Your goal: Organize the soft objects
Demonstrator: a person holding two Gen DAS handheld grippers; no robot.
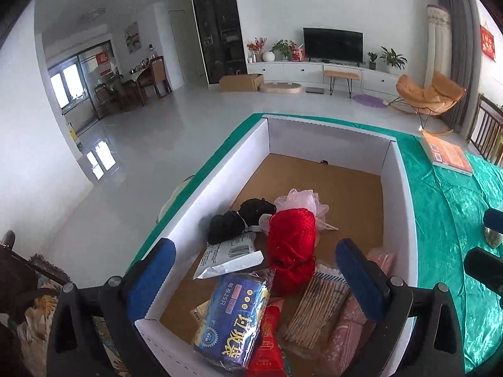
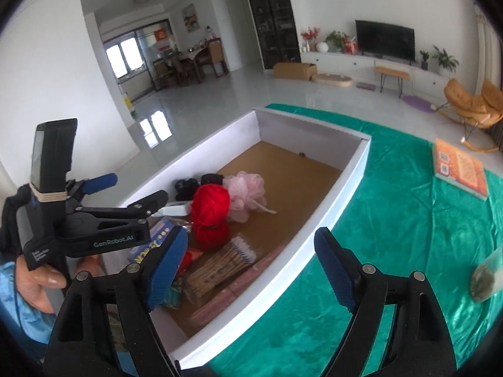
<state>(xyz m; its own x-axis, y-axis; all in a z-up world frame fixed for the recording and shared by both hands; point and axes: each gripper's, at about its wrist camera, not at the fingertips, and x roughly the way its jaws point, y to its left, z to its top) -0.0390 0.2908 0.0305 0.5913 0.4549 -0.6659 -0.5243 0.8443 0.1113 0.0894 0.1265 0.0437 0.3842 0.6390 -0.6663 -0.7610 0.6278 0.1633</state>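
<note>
- The left gripper (image 1: 254, 270) hangs over the near end of the white cardboard box (image 1: 220, 163), its blue-padded jaws spread wide with nothing between them — released.
- The right gripper (image 2: 248, 270) is likewise released and empty, its jaws straddling the box's right wall (image 2: 330, 207) above the green tablecloth (image 2: 393, 207).
- Inside the box, bunched toward the near end: a red yarn ball (image 1: 290, 245), a pink mesh bath pouf (image 1: 301, 201) touching it from behind, and a black yarn bundle (image 1: 239, 220) to its left.
- Nearer still lie a white plastic packet (image 1: 226, 257), a blue package with yellow characters (image 1: 232, 317), a red pouch (image 1: 267, 345), a bag of cotton swabs (image 1: 314, 308) and a pink pack (image 1: 345, 336).
- The far half of the box shows bare brown floor.
- On the cloth, well right of the box, lies an orange book (image 2: 462, 169); a blurred round greenish object (image 2: 484, 282) sits near the right edge.
</note>
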